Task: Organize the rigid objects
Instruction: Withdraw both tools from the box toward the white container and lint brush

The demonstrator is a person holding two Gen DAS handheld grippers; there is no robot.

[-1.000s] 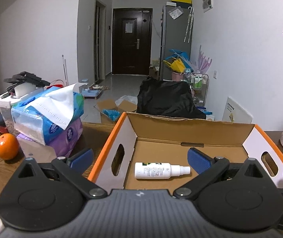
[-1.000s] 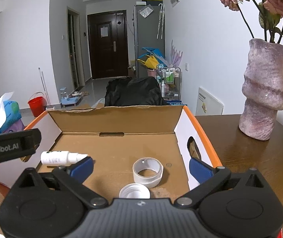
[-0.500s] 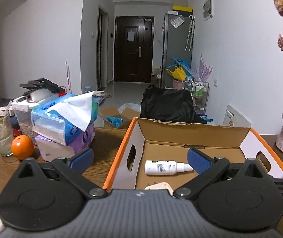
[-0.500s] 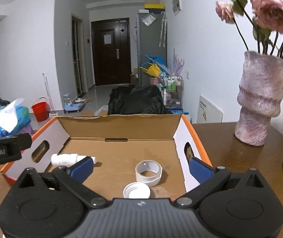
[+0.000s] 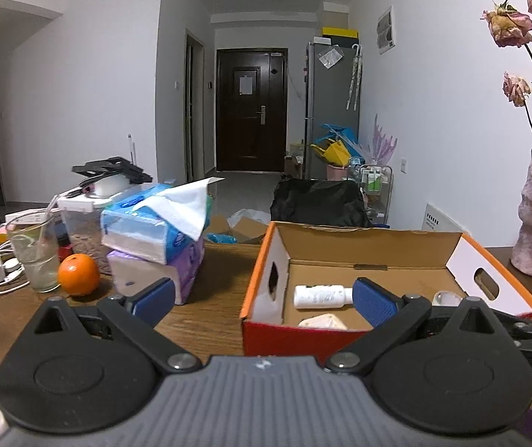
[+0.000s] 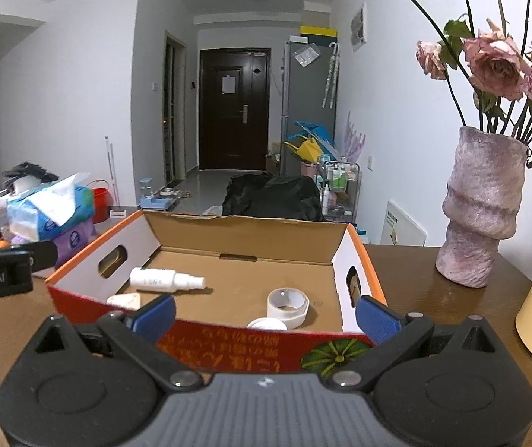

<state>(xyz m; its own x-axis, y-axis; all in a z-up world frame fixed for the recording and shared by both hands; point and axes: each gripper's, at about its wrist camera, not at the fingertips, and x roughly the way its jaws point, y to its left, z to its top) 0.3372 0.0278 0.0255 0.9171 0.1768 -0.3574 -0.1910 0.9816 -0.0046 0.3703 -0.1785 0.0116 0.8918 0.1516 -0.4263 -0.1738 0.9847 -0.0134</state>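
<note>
Now both tongs, left point(image 5: 262, 298) and right point(image 6: 264, 311), have drawn back from the box point(image 6: 228, 339), spread wide and empty; its contents point(image 6: 165, 279) look placed.

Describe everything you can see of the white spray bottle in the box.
The spray bottle is white, plastic by its look, with a faintly printed label and a narrow nozzle cap. It lies on its side on the floor of the cardboard box, near the left wall, nozzle pointing right. Neither gripper touches it.
</note>
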